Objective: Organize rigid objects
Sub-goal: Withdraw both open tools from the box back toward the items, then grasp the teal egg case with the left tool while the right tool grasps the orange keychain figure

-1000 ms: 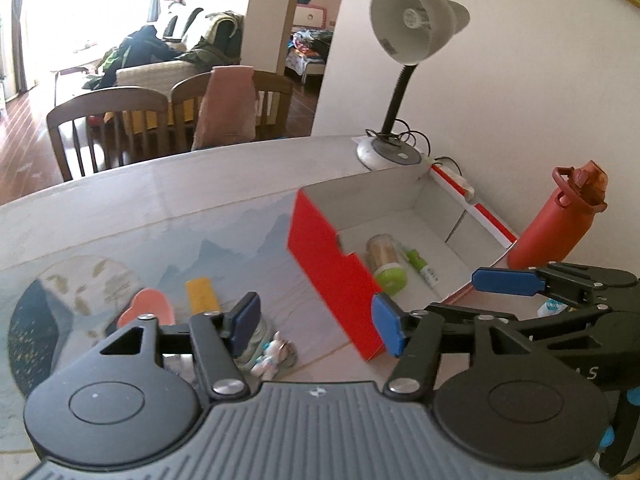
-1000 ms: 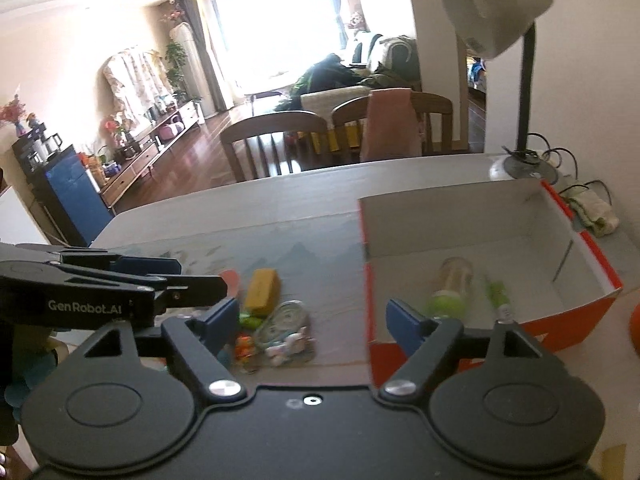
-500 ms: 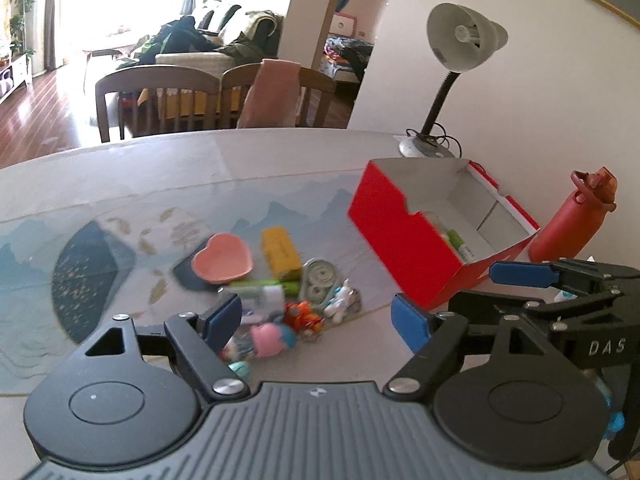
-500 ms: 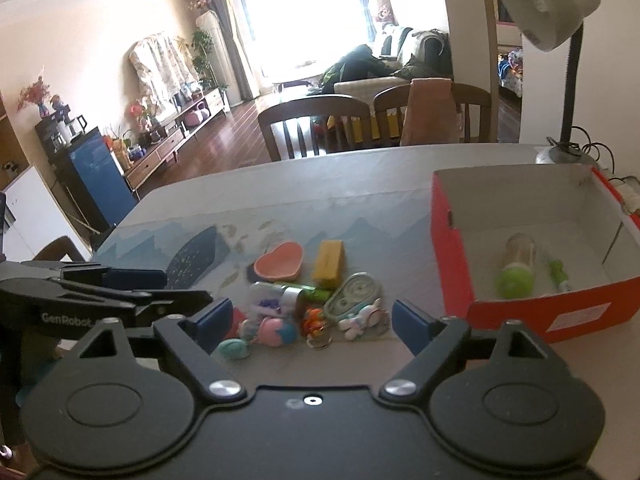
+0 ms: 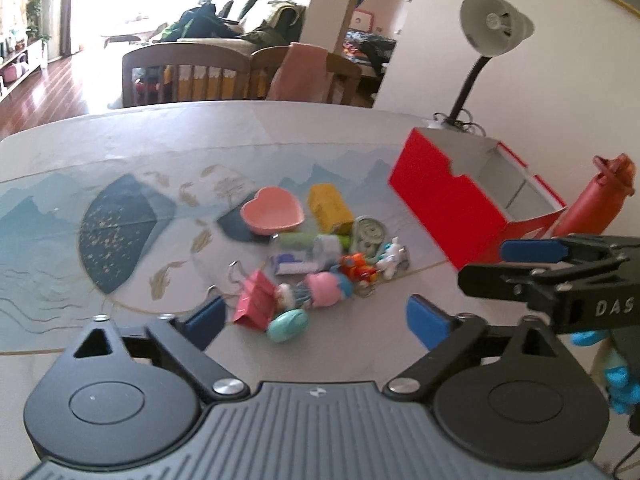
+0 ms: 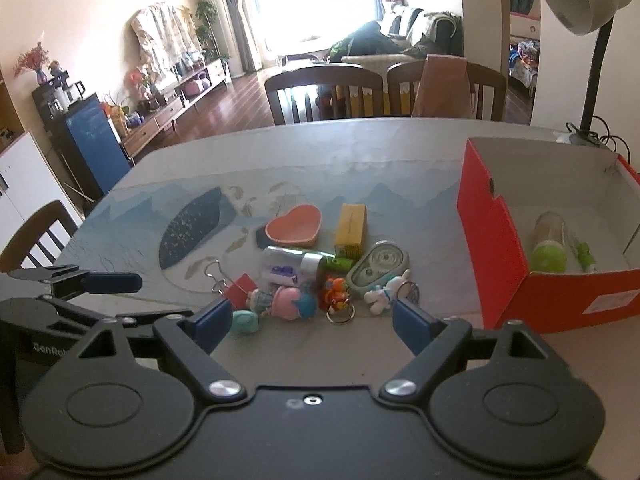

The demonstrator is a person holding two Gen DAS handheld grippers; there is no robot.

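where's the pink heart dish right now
The pink heart dish sits on the table mat at the far edge of the toy pile, just left of the yellow box in the right wrist view and well left of the red box.

Table as I see it
My table (image 6: pixel 360 148) carries a patterned mat (image 6: pixel 192 228), mid-surface toy clutter (image 6: pixel 320 276), a red box (image 6: pixel 500 256) toward its right edge.

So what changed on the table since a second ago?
Both grippers, left and right, pulled back from the red box, so the toy pile now shows in front of them. Nothing was grabbed or dropped. Jaws stayed open; toys, box and its two items stayed put.
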